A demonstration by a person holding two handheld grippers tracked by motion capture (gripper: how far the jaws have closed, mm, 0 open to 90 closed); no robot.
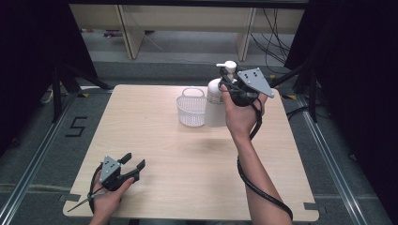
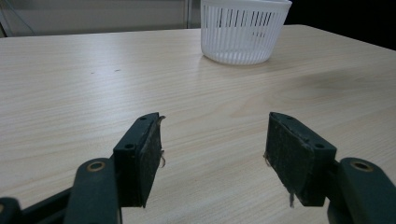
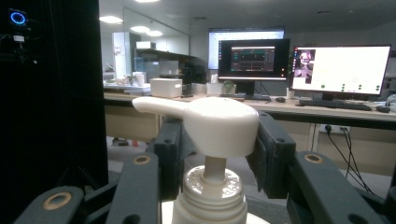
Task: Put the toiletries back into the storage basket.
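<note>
A white pump bottle (image 1: pixel 215 96) hangs upright over the far part of the table, just right of a white slatted basket (image 1: pixel 191 111). My right gripper (image 1: pixel 227 83) is shut on it at the neck. In the right gripper view its jaws press in from both sides just under the white pump head (image 3: pixel 219 122), whose spout points left. My left gripper (image 1: pixel 133 164) rests low near the table's front left corner, open, with nothing between its fingers. In the left gripper view the left gripper (image 2: pixel 215 154) faces bare wood, and the basket (image 2: pixel 243 32) stands beyond, empty as far as I can see.
The light wooden table (image 1: pixel 187 178) has bare room in its middle and right. A black cable (image 1: pixel 256 187) trails along the right forearm. Dark curtains flank the table, and desks with monitors (image 3: pixel 341 70) stand beyond the far edge.
</note>
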